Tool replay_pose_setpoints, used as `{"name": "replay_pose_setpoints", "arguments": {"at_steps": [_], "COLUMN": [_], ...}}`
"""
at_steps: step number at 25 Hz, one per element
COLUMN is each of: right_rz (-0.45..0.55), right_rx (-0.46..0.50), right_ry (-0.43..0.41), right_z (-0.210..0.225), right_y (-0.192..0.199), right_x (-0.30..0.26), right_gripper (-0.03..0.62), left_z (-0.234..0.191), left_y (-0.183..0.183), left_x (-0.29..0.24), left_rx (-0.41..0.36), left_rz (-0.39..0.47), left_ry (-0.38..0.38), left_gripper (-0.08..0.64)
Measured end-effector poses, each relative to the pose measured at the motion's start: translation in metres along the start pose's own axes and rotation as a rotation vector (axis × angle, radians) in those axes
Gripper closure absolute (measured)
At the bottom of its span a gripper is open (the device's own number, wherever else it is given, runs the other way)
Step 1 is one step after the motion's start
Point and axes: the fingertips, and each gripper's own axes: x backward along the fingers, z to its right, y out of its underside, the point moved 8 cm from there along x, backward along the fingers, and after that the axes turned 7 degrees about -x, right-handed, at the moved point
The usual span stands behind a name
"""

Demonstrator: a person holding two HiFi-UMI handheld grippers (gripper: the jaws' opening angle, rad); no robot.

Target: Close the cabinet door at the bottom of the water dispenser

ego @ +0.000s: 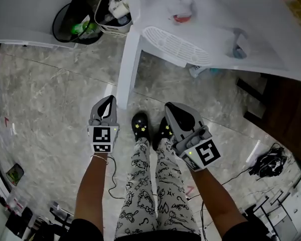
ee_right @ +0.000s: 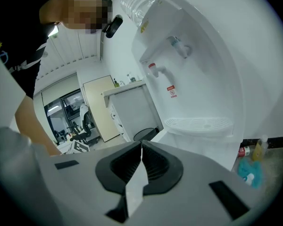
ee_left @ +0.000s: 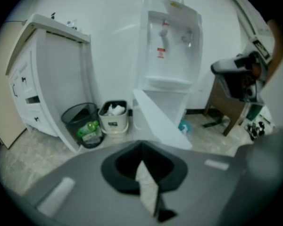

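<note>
The cabinet door at the bottom of the water dispenser stands wide open. From the head view we see it as a white panel that comes out from the left front corner of the dispenser towards us, and its free edge ends near our feet. In the left gripper view the door leans out across the opening, and a small blue bottle shows behind it, low at the floor.

The left tool has its jaws together with nothing between them. It hangs just beside the free edge of the door, on its outer face. We think this is the right side for a push, because the door must swing to the right to meet the dispenser. The right tool is also closed and empty. It waits in front of the opening, near the path of the door, so it may need to move back.

To the left of the door the floor is free until the black bin and the white bucket at the wall. To the right a brown chair stands apart from the dispenser.
</note>
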Motion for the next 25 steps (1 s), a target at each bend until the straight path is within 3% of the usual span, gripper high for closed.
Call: {"name": "replay_pose_setpoints", "arguments": {"at_steps": [6, 12, 17, 22, 25], "right_rz": [0.023, 0.091, 0.144, 0.172, 0.159], "right_rx": [-0.055, -0.153, -0.225, -0.201, -0.190], "right_ry": [0.016, 0.133, 0.151, 0.152, 0.169], "right_z": [0.017, 0.038, 0.049, 0.054, 0.066], "right_y": [0.011, 0.013, -0.008, -0.033, -0.033], "right_x": [-0.010, -0.003, 0.017, 0.044, 0.056], "right_gripper": [0.575, 0.575, 0.575, 0.575, 0.575], "left_z": [0.033, 0.084, 0.124, 0.147, 0.156], "left_y": [-0.011, -0.031, -0.061, -0.091, -0.107], "left_x": [-0.015, -0.039, -0.079, -0.114, -0.132], "left_rx": [0.006, 0.056, 0.087, 0.107, 0.070], "left_rz": [0.005, 0.052, 0.089, 0.098, 0.095], "left_ry": [0.080, 0.160, 0.243, 0.269, 0.289], "left_gripper": [0.574, 0.574, 0.574, 0.574, 0.574]}}
